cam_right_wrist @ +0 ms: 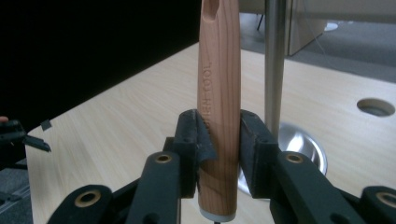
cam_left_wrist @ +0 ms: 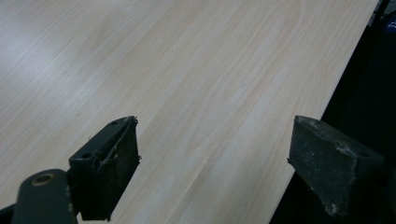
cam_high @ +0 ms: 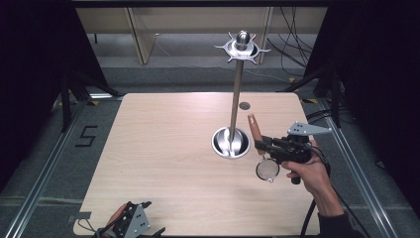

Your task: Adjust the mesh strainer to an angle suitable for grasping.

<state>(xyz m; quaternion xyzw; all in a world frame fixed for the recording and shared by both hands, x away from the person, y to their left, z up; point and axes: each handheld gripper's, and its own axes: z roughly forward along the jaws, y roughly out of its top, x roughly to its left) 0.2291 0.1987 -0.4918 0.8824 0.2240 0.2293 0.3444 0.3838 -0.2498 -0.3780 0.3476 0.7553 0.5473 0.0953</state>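
We hold a small strainer (cam_high: 268, 170) by its wooden handle (cam_right_wrist: 218, 116) in the right tongs (cam_high: 261, 144), which are closed on it. It hangs upright above the counter (cam_high: 163, 148), mesh end down, just beside the steel rack (cam_high: 236, 99). We judge the step is hanging the tool on the rack. Next we need to lift it to the hooks on top (cam_high: 242, 47) and catch the hole in the handle. Our left tongs (cam_left_wrist: 212, 163) are open and empty at the counter's near edge.
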